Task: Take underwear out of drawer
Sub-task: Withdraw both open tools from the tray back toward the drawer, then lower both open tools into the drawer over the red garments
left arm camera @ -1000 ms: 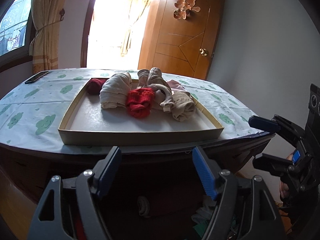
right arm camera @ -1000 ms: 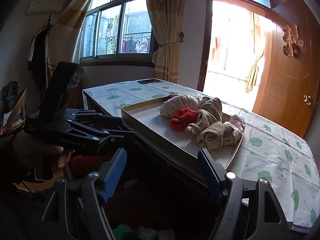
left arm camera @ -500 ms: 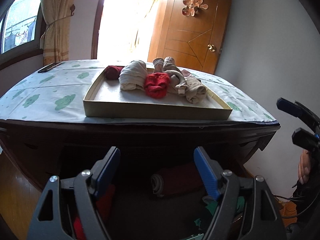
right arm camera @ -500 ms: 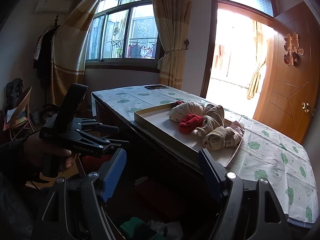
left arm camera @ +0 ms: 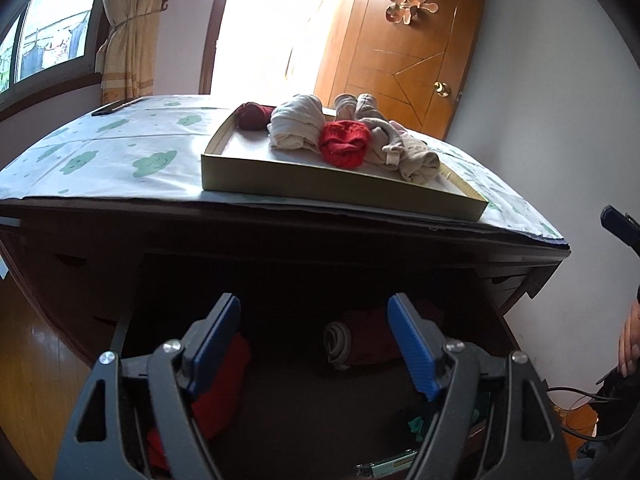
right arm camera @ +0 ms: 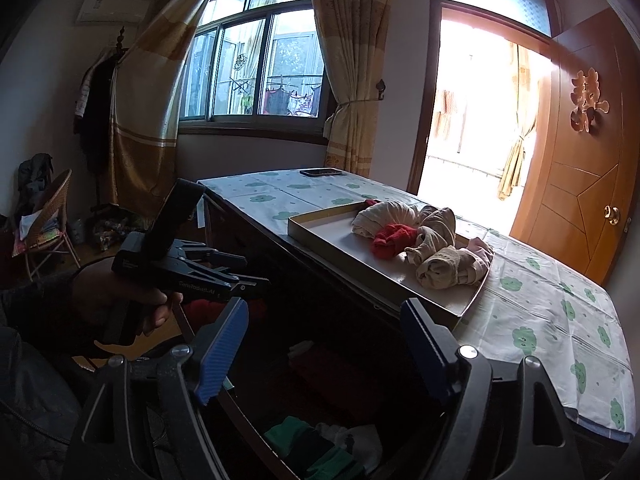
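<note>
An open dark drawer [left arm camera: 128, 320] under the tabletop holds rolled underwear: a dark red roll with a grey end [left arm camera: 360, 342], a bright red piece [left arm camera: 218, 392] at the left and green and white pieces [right arm camera: 320, 446] near the front. My left gripper [left arm camera: 314, 308] hangs open over the drawer, nothing between its blue pads. My right gripper [right arm camera: 324, 316] is above the drawer's right side, its jaws opening and empty. On the tabletop a shallow tray [left arm camera: 304, 184] holds several rolled beige, red and pink garments [left arm camera: 344, 136].
A cloud-print cloth [left arm camera: 120, 160] covers the tabletop, with a dark phone [right arm camera: 322, 172] at its far end. A wooden door [left arm camera: 404, 52] stands behind, a wicker chair [right arm camera: 44, 224] and curtains to the left. A person's hand [right arm camera: 120, 296] holds the left gripper.
Both grippers have come lower and closer to the drawer, so its rolled contents now show between the left fingers. The right jaws stand a little wider apart.
</note>
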`<state>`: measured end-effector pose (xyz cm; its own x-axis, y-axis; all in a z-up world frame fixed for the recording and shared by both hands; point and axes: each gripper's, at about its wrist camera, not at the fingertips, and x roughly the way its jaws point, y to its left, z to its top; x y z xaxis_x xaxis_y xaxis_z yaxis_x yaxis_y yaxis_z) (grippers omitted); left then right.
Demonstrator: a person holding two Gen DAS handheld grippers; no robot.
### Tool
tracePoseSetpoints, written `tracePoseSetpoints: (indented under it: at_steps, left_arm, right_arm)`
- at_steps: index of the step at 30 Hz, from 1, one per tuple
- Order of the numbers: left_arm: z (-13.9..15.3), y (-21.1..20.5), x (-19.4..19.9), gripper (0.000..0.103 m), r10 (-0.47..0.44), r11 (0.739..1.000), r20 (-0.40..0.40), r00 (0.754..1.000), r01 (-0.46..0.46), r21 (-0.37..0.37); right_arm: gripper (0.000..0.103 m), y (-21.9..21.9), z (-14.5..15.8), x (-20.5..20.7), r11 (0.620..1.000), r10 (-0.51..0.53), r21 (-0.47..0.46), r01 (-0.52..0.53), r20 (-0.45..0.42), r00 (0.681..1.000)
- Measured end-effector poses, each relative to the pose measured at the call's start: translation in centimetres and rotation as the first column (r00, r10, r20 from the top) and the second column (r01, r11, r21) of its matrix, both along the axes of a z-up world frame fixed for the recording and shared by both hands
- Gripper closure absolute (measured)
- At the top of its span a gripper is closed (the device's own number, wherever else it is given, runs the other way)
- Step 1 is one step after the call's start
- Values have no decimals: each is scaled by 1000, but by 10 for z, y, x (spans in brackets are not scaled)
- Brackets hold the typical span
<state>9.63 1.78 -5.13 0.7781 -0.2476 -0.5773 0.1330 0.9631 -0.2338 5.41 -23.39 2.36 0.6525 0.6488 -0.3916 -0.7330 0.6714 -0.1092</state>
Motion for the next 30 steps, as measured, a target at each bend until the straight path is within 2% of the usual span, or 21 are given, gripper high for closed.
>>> tracePoseSetpoints:
  at_steps: [10, 17, 25, 30]
  left_arm:
    - [-7, 2, -1, 25, 6, 997, -29, 1000, -4, 73]
    - [-19, 5, 8, 25, -1, 983, -86, 996, 17, 184]
    - [-38, 13, 24, 25, -25, 962, -193, 981, 76, 262]
    - [-52, 12, 38, 25, -47, 930, -290, 956, 148, 337]
  right_arm:
    - [19, 17, -18, 7, 999, 30, -32, -31, -44, 999]
    - [19, 38, -55, 43, 991, 13, -130, -27, -107, 994]
    - [19, 64, -89, 74, 964, 16, -258, -63, -179, 984]
    - [20, 83, -101, 85, 929, 46, -353, -110, -187, 981]
